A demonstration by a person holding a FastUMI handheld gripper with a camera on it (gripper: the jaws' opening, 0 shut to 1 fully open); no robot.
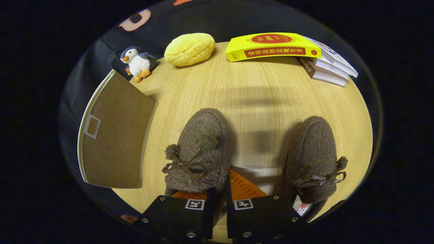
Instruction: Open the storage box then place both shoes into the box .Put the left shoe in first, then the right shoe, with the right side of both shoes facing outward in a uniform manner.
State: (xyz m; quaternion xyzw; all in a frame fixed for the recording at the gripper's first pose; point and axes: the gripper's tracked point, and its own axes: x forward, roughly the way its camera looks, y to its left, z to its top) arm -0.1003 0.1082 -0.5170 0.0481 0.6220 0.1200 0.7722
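left shoe (200, 149) heel hidden behind claw (217, 195), grip perhaps closed

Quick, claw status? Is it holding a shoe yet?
Claw: closed on the rear of the left shoe, fingers either side of it; whether both pads press is unclear. Right shoe sits apart.

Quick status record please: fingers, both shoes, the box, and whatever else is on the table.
fingers: gripper closed on the heel rim of the left shoe
right shoe: on the table, free, beside the fingers
storage box: lid shut, left of the shoes
beyond the shoes: penguin toy, yellow bun, stack of books
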